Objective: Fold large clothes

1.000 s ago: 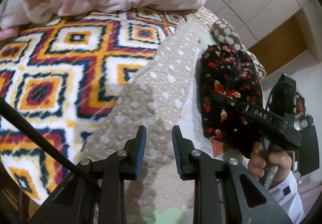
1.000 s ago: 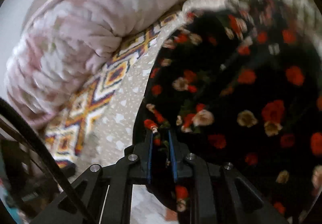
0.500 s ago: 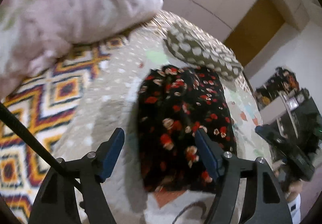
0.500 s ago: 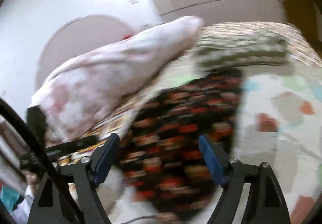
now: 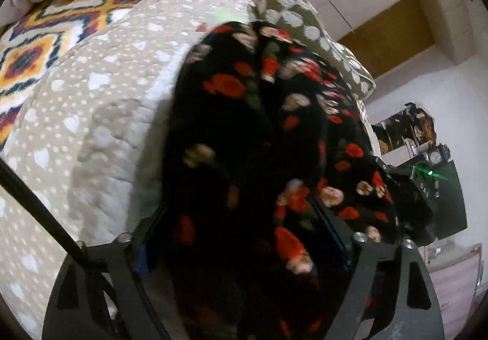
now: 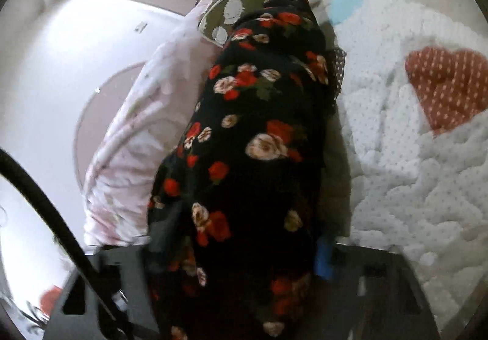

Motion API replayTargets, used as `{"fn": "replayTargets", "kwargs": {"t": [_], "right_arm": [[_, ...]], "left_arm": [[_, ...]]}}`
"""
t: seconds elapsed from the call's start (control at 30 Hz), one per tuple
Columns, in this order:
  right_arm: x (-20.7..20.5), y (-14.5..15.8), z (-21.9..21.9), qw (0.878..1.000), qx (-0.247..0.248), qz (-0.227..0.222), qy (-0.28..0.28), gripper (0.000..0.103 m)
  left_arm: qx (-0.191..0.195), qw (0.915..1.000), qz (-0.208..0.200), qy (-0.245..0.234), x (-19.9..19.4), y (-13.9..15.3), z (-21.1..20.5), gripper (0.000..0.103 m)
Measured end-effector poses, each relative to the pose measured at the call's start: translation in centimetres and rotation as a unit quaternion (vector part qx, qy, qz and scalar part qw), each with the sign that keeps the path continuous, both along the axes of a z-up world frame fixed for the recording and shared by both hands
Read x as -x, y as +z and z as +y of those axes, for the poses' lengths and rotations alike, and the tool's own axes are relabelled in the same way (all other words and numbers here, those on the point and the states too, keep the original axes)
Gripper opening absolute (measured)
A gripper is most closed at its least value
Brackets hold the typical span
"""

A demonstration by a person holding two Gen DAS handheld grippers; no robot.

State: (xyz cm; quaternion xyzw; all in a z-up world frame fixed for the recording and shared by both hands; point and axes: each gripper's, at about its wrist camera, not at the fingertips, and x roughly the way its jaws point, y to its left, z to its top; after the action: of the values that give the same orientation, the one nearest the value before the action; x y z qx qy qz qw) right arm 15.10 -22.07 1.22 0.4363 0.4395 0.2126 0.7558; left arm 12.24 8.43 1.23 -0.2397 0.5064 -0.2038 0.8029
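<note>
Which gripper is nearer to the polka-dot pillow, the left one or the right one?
Cannot tell. Left gripper and right gripper each straddle the near end of the floral garment; the pillow lies past its far end in both views.

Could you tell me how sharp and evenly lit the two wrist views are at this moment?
Left wrist: the floral garment is smeared and dark near the lens, while the quilt stays fairly crisp; fisheye bends the wall lines. Right wrist: the flowers read clearly mid-frame, the lower edge is motion-blurred, the wall at left is blown out white.
</note>
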Motion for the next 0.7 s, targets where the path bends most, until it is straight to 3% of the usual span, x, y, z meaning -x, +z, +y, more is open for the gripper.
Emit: {"fn": "replayTargets", "kwargs": {"t": [0.07, 0.23, 0.33, 0.43, 0.5, 0.53, 0.63, 0.7], "right_arm": [[0.6, 1.4, -0.6, 1.000, -0.004, -0.016, 0.010, 0.046], [3.6, 7.4, -4.3, 0.996, 0.031, -0.081, 0.003, 0.044], [5.5, 9.6, -7.9, 0.993, 0.067, -0.100, -0.022, 0.045], [6.7, 7.3, -10.8, 0.992, 0.106, -0.047, -0.045, 0.052], [7.2, 4.6, -11.7, 0.989, 0.135, 0.001, -0.059, 0.061], [7.7, 3.6, -12.5, 0.988, 0.135, 0.013, -0.075, 0.073], [9.1, 4.3, -13.8, 0.987, 0.122, 0.020, -0.106, 0.077], [9.7, 6.7, -13.9, 0.979, 0.170, 0.013, -0.112, 0.077]], "left_arm": [[-0.015, 0.9998, -0.014, -0.003, 0.6, 1.1, -1.7, 0.079], [0.031, 0.9975, -0.015, -0.062, 1.0, 2.9, -7.5, 0.075], [0.002, 0.9962, -0.017, -0.086, 1.0, 3.0, -11.3, 0.071], [-0.054, 0.9949, 0.003, -0.085, 1.2, 1.3, -13.4, 0.071], [-0.036, 0.9959, 0.010, -0.082, 1.7, 1.0, -13.2, 0.071], [-0.035, 0.9961, 0.012, -0.081, 1.9, 1.2, -13.1, 0.071], [-0.045, 0.9955, -0.003, -0.083, 3.3, 2.6, -12.0, 0.071], [-0.061, 0.9938, -0.032, -0.087, 4.9, 4.2, -11.0, 0.071]]}}
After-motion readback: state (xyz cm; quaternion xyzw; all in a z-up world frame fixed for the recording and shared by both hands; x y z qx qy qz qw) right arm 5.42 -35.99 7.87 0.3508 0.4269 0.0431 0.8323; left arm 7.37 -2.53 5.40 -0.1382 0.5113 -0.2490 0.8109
